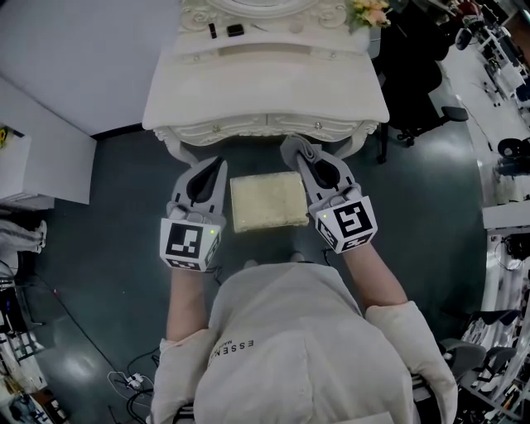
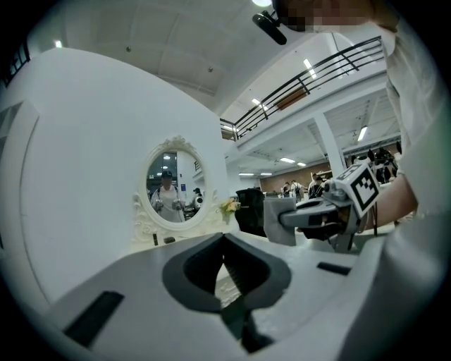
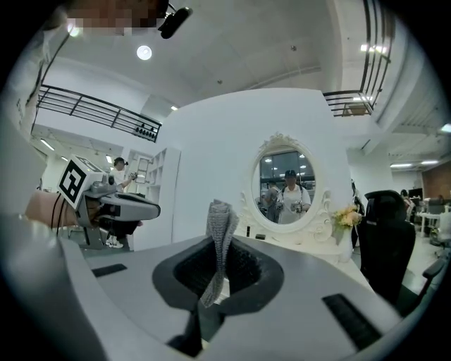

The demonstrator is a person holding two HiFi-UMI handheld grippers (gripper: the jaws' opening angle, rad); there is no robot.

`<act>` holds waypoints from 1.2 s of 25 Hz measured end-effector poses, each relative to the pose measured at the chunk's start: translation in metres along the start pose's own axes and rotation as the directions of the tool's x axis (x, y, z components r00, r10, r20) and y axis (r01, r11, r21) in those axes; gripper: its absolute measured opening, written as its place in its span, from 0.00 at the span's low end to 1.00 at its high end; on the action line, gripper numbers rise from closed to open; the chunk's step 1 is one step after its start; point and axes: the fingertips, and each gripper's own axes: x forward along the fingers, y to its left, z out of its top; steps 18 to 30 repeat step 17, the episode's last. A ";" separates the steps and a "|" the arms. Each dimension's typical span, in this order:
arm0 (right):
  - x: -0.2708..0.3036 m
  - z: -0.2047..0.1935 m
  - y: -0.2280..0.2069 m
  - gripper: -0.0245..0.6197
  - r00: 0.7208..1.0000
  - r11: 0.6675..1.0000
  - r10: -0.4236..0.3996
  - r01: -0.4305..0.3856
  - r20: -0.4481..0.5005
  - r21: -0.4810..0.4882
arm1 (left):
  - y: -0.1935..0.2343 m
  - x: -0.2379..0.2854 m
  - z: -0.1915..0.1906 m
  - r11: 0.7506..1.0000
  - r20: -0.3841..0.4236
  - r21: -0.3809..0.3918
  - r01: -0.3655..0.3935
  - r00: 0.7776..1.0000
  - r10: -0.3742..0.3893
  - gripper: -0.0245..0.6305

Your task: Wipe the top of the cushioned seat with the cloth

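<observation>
The cushioned seat (image 1: 267, 201) is a cream square pad below me, in front of the white vanity table (image 1: 265, 99). My right gripper (image 1: 293, 147) hangs above the seat's right edge, shut on a folded grey knitted cloth (image 1: 303, 152). In the right gripper view the cloth (image 3: 219, 233) stands up out of the closed jaws (image 3: 215, 282). My left gripper (image 1: 219, 162) hovers over the seat's left edge, shut with nothing in it, and its tips (image 2: 225, 240) meet. Both grippers tilt upward, so neither gripper view shows the seat.
An oval mirror (image 3: 287, 183) in a carved white frame stands on the vanity, with small dark items (image 1: 235, 30) and flowers (image 1: 369, 12) beside it. A black office chair (image 1: 421, 83) is to the right. A white cabinet (image 1: 33, 166) is on the left, and cables (image 1: 124, 377) lie on the dark floor.
</observation>
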 end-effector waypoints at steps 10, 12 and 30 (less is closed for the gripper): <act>0.007 -0.006 0.002 0.08 1.000 1.000 -0.012 0.012 -0.027 -0.010 | 0.009 0.003 -0.001 1.000 -0.009 0.010 -0.007 1.000 0.007 0.04; 0.006 -0.006 0.001 0.08 0.999 1.000 -0.016 0.016 -0.028 -0.010 | 0.009 0.003 -0.001 1.000 -0.008 0.003 -0.005 1.000 0.005 0.04; 0.004 -0.007 -0.002 0.08 0.999 0.999 -0.032 0.032 -0.032 -0.005 | 0.005 0.000 0.001 0.999 0.014 -0.043 0.011 1.000 -0.010 0.04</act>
